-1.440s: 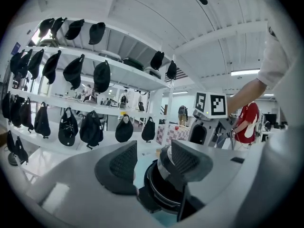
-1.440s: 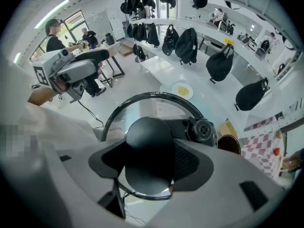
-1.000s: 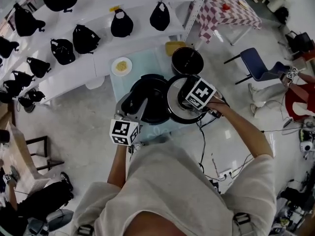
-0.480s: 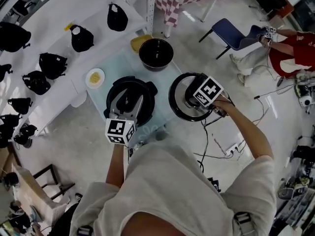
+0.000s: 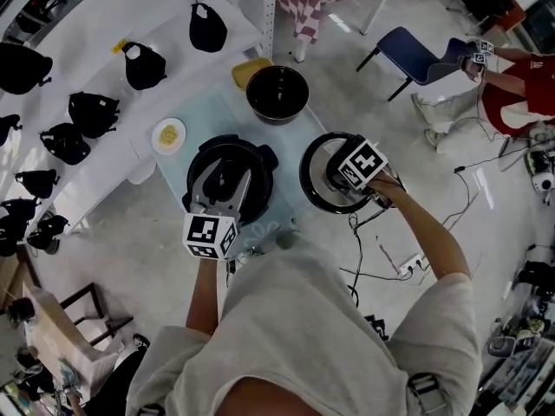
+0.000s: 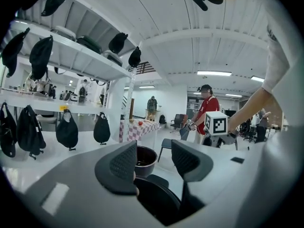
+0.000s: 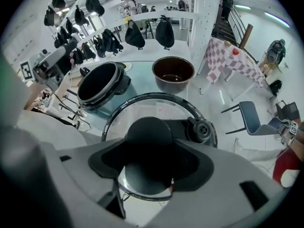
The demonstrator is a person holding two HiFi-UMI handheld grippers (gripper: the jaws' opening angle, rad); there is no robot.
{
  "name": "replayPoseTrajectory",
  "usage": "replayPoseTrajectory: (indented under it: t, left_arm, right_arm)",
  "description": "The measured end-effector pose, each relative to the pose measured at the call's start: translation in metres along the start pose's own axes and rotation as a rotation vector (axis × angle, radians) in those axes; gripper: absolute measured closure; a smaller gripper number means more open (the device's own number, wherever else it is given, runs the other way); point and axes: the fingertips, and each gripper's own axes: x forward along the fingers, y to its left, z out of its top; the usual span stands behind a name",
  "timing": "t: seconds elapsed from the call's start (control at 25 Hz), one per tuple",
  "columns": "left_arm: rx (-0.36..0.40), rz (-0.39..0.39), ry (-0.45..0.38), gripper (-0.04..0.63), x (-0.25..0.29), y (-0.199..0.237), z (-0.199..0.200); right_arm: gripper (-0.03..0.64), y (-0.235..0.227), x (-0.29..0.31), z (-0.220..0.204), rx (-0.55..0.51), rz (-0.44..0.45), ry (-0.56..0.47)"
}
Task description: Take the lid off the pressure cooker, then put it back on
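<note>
The black pressure cooker base [image 5: 201,165] stands open on the pale glass table [image 5: 178,165]. My left gripper [image 5: 230,180] reaches over its near rim, jaws open, with nothing pressed between them [image 6: 154,158]; the cooker's rim [image 6: 156,198] lies just below them. The round lid [image 5: 319,187] hangs to the right of the cooker, apart from it, near the table's right edge. My right gripper [image 5: 342,176] points down and is shut on the lid's black knob [image 7: 148,127]. The lid's valve [image 7: 199,129] shows beside the knob.
A dark inner pot [image 5: 277,92] stands behind the cooker, and a small plate of food [image 5: 168,134] is at the table's left. White shelves with black bags [image 5: 87,111] run along the left. Cables [image 5: 381,250] lie on the floor at right, beyond them a blue chair [image 5: 408,55].
The lid, held in my right gripper, has moved right off the cooker and sunk lower. My left gripper stays over the cooker's near rim.
</note>
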Motion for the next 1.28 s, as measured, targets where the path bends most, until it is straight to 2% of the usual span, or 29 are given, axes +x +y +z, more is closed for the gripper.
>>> replayPoseTrajectory:
  t: [0.36,1.04,1.28]
  left_arm:
    - [0.006,0.078,0.016,0.370,-0.011,0.013,0.002]
    - [0.004,0.190,0.075,0.373,-0.021,0.032,-0.006]
    - [-0.002,0.206,0.079,0.373,-0.018,0.040,-0.007]
  right_arm:
    - [0.345,-0.009,0.069,0.020,-0.005,0.021,0.003]
    - [0.344,-0.038,0.179,0.053,0.126,-0.003,0.003]
    - [0.342,-0.039,0.197,0.061,0.051,-0.057,0.010]
